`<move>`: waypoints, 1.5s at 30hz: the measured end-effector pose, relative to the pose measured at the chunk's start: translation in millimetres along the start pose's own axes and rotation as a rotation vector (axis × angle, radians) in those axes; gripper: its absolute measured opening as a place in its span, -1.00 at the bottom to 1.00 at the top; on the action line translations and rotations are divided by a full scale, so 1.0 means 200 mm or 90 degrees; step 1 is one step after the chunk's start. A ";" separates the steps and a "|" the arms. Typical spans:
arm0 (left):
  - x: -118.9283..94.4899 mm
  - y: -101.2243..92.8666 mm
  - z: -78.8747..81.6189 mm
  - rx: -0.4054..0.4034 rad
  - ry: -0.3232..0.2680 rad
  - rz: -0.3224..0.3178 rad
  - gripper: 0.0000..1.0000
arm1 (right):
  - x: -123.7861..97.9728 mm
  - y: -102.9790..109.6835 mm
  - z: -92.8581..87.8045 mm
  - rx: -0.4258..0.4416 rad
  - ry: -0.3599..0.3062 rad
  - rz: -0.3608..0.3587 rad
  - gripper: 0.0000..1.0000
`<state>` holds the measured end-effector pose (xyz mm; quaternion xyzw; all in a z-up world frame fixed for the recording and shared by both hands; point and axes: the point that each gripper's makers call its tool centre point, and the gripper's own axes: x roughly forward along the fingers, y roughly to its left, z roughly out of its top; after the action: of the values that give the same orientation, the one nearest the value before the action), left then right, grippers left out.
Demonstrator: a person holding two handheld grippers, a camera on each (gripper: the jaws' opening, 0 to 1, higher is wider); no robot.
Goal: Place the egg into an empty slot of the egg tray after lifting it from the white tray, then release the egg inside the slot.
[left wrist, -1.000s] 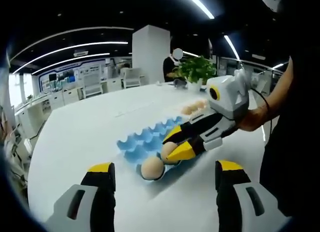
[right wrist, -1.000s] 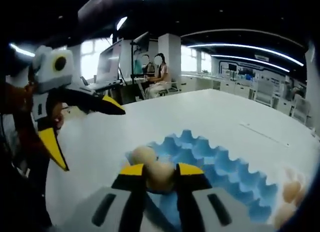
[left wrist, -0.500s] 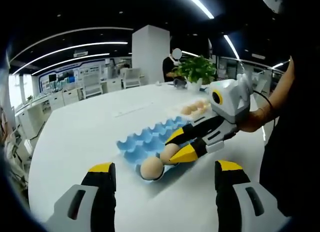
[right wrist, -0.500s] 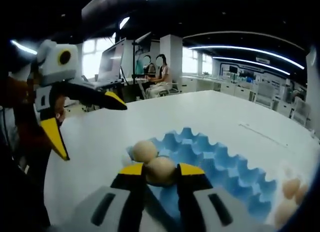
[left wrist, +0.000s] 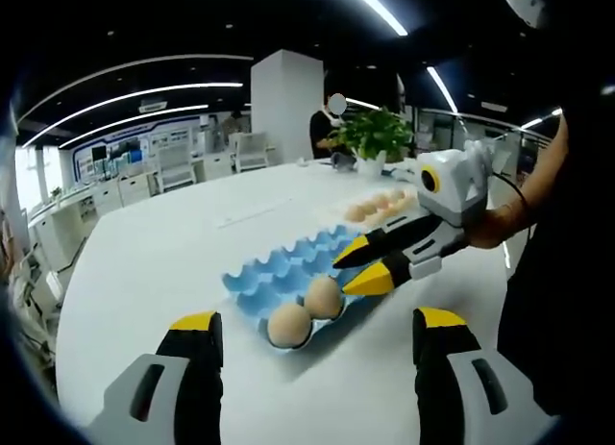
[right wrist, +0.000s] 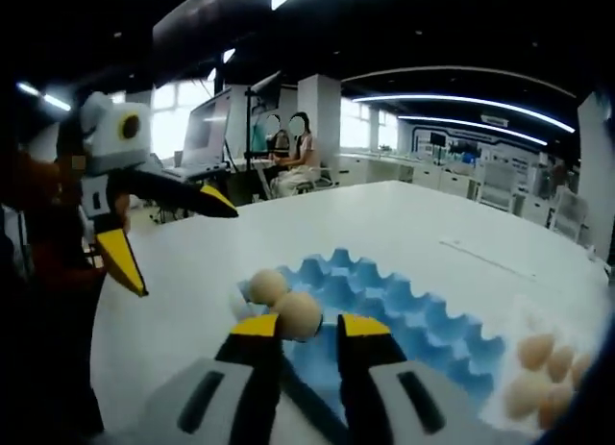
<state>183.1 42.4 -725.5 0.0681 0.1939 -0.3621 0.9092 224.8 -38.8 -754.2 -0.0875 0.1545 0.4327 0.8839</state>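
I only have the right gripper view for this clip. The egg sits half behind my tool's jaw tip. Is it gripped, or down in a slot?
Observer: Seen side-on in the left gripper view, the right tool has its jaws parted. The egg rests in a slot of the blue egg tray, not between them.
Operator: What lies behind the spare eggs?
Observer: A potted plant stands beyond them on the table.
Operator: What's holding my tool?
Observer: A person's hand holds it at its rear end.
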 end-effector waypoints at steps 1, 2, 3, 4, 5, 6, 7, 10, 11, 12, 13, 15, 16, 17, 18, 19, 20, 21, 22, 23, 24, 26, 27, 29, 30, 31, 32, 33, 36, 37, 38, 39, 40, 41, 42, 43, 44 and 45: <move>0.00 0.00 0.00 0.000 0.001 0.000 0.61 | -0.02 -0.01 0.00 0.004 -0.001 -0.006 -0.56; 0.00 0.00 -0.01 -0.003 0.004 -0.003 0.60 | -0.04 -0.05 -0.01 0.008 0.001 -0.023 -0.56; 0.00 -0.01 -0.01 -0.005 0.003 -0.002 0.60 | -0.07 -0.08 -0.02 0.015 0.006 -0.038 -0.56; 0.00 -0.01 -0.01 -0.004 0.002 -0.003 0.60 | -0.09 -0.10 -0.03 0.019 0.004 -0.050 -0.56; 0.01 -0.01 -0.01 -0.003 0.002 -0.004 0.60 | -0.12 -0.13 -0.03 0.024 0.000 -0.064 -0.56; 0.01 -0.01 -0.01 -0.002 0.003 -0.005 0.60 | -0.17 -0.18 -0.04 0.036 -0.002 -0.092 -0.56; 0.01 -0.01 -0.01 -0.002 0.003 -0.005 0.60 | -0.21 -0.23 -0.04 0.041 -0.008 -0.119 -0.56; 0.01 -0.01 0.00 -0.001 0.001 -0.005 0.60 | -0.34 -0.37 -0.05 0.059 -0.015 -0.187 -0.56; 0.01 -0.01 0.00 -0.001 0.002 -0.005 0.60 | -0.36 -0.38 -0.06 0.064 -0.017 -0.191 -0.56; 0.01 -0.01 -0.01 -0.001 0.003 -0.006 0.59 | -0.41 -0.44 -0.08 0.083 -0.020 -0.220 -0.56; 0.01 -0.01 -0.01 0.001 0.004 -0.007 0.59 | -0.45 -0.48 -0.09 0.086 -0.015 -0.242 -0.56; 0.02 -0.01 0.00 0.002 0.004 -0.010 0.59 | -0.55 -0.59 -0.14 0.096 -0.009 -0.293 -0.56; 0.02 -0.01 0.00 0.002 0.004 -0.010 0.59 | -0.57 -0.60 -0.15 0.099 -0.007 -0.303 -0.56; 0.02 -0.01 0.00 0.003 0.004 -0.010 0.59 | -0.64 -0.66 -0.19 0.112 -0.004 -0.335 -0.56; 0.02 -0.01 0.00 0.002 0.003 -0.010 0.58 | -0.68 -0.70 -0.20 0.116 -0.005 -0.355 -0.56; 0.02 -0.01 0.00 0.003 0.003 -0.010 0.57 | -0.72 -0.73 -0.21 0.116 -0.006 -0.375 -0.56; 0.02 -0.01 0.00 0.005 0.002 -0.009 0.57 | -0.73 -0.74 -0.22 0.116 -0.005 -0.383 -0.56; 0.02 -0.01 0.01 0.010 0.002 -0.006 0.57 | -0.80 -0.80 -0.25 0.121 0.005 -0.420 -0.56; 0.02 -0.01 0.01 0.009 0.001 -0.006 0.57 | -0.83 -0.82 -0.27 0.123 0.002 -0.436 -0.55; 0.02 0.00 0.01 0.009 0.001 -0.006 0.57 | -0.87 -0.85 -0.29 0.131 0.006 -0.453 -0.55; 0.02 0.00 0.01 0.012 0.001 -0.004 0.57 | -0.91 -0.88 -0.32 0.145 0.006 -0.469 -0.55; 0.02 0.01 0.01 0.016 -0.003 0.004 0.58 | -0.94 -0.91 -0.37 0.151 0.016 -0.481 -0.55; 0.02 0.01 0.01 0.012 -0.003 0.005 0.58 | -0.95 -0.91 -0.39 0.156 0.025 -0.483 -0.55; 0.03 0.01 0.02 0.010 -0.005 0.005 0.58 | -0.96 -0.93 -0.42 0.154 0.030 -0.490 -0.55; 0.03 0.00 0.02 0.013 -0.003 0.002 0.57 | -0.97 -0.93 -0.43 0.162 0.033 -0.491 -0.55; 0.03 0.00 0.02 0.016 -0.002 0.001 0.57 | -0.97 -0.93 -0.45 0.167 0.037 -0.490 -0.55; 0.03 0.00 0.02 0.016 -0.002 0.001 0.57 | -0.97 -0.93 -0.46 0.172 0.040 -0.487 -0.53; 0.03 0.00 0.02 0.016 -0.003 0.000 0.57 | -0.96 -0.93 -0.46 0.174 0.038 -0.486 -0.50; 0.04 -0.01 0.03 0.013 -0.003 0.000 0.56 | -0.94 -0.93 -0.50 0.173 0.054 -0.476 -0.47; 0.04 -0.01 0.03 0.015 -0.005 -0.001 0.56 | -0.93 -0.93 -0.51 0.174 0.062 -0.475 -0.45; 0.04 -0.01 0.03 0.016 -0.005 -0.002 0.56 | -0.94 -0.93 -0.52 0.177 0.058 -0.476 -0.45; 0.04 -0.01 0.03 0.016 -0.004 -0.002 0.56 | -0.94 -0.93 -0.52 0.198 0.049 -0.473 -0.45; 0.04 -0.01 0.03 0.016 -0.003 -0.002 0.56 | -0.94 -0.93 -0.51 0.198 0.048 -0.471 -0.45; 0.04 -0.01 0.03 0.016 -0.003 -0.001 0.56 | -0.94 -0.93 -0.51 0.195 0.050 -0.471 -0.45; 0.04 -0.01 0.03 0.015 -0.003 -0.001 0.56 | -0.94 -0.92 -0.51 0.187 0.053 -0.468 -0.46; 0.04 -0.01 0.03 0.014 -0.003 -0.002 0.56 | -0.94 -0.92 -0.51 0.189 0.052 -0.467 -0.46; 0.04 -0.01 0.03 0.014 -0.003 -0.002 0.56 | -0.94 -0.93 -0.51 0.193 0.051 -0.466 -0.46; 0.04 -0.01 0.02 0.015 -0.002 0.000 0.56 | -0.94 -0.92 -0.51 0.195 0.051 -0.465 -0.47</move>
<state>188.5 35.6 -724.1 0.0778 0.1880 -0.3648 0.9086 242.6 -319.7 -780.0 -0.0207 0.2100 0.0582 0.9758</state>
